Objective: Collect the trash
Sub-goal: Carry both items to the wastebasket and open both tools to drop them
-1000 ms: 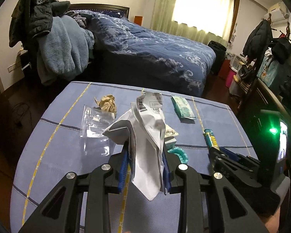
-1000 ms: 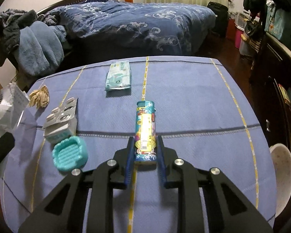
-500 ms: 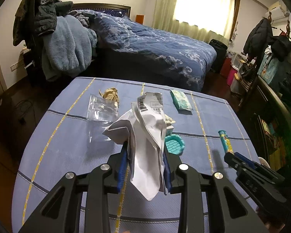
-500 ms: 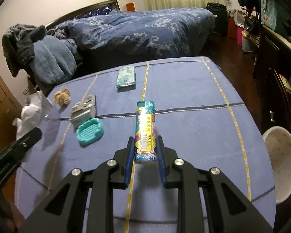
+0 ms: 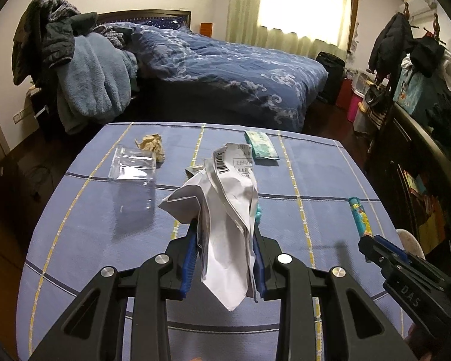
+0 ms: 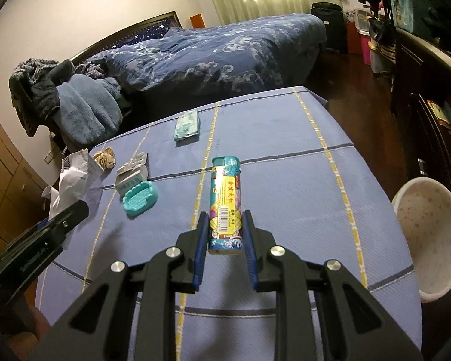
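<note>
My left gripper [image 5: 224,234] is shut on a crumpled white paper [image 5: 225,210] with a barcode and holds it above the blue table [image 5: 90,240]. My right gripper [image 6: 225,225] is shut on a teal lighter [image 6: 225,201] with a yellow label, held above the table [image 6: 300,195]. The lighter also shows in the left wrist view [image 5: 359,216]. A crumpled brown paper ball [image 5: 151,146], a clear plastic bag [image 5: 133,171] and a green tissue pack [image 5: 260,149] lie on the table.
A white bin [image 6: 430,234] stands below the table's right edge. A teal soap dish [image 6: 139,198] and a blister pack on a box [image 6: 132,171] lie left of centre. A bed [image 5: 225,69] stands behind the table, dark furniture [image 5: 421,165] at right.
Both grippers have risen and pulled back from the table with their loads. The right one has swung rightward, bringing the white bin into view.
</note>
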`<state>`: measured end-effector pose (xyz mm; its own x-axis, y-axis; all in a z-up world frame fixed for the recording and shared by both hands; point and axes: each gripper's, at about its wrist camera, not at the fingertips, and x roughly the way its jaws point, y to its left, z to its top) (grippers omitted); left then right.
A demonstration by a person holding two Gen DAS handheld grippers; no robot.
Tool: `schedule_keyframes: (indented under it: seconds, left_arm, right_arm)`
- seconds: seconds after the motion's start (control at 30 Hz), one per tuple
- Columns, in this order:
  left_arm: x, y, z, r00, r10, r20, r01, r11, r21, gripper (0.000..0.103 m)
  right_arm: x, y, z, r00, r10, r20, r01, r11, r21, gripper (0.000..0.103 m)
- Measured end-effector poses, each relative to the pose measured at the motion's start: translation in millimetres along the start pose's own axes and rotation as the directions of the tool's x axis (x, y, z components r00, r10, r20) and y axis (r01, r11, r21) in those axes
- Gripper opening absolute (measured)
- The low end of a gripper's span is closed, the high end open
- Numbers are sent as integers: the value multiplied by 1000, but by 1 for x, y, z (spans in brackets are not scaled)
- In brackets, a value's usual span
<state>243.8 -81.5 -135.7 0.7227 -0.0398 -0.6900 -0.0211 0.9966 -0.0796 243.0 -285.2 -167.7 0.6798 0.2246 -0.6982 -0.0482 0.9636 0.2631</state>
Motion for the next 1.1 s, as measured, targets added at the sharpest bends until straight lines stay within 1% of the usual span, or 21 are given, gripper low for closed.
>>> schedule_keyframes:
  seconds: [0.2,0.37,0.57,0.77,0.87,1.1]
  left_arm:
    - [0,-24,-3,1000,-4,-5,4,999,48,31]
    - [-2,-52,-5,1000,-17,-2,17,994,104,33]
    - [-2,-97,-7,998,-67,-8,67,983,168,33]
    - [-1,-150,-9,991,-129,-21,130,959,253,33]
    - [-2,-181,-12,987,-157,-24,157,943,295,34]
    - [0,-236,-14,974,-221,-38,220,906,361,34]
  right_arm:
    - [-11,-21,-6,1000,5,19,-6,999,42,23]
    - [-21,-46,-11,999,-2,33,-1,996,86,23]
    - [-37,-82,-19,998,-16,52,9,990,142,23]
    - [-58,-122,-26,995,-48,83,30,979,202,24]
    - [-69,-144,-32,992,-77,99,52,970,237,24]
    - [-90,-199,-47,981,-153,120,109,944,311,24]
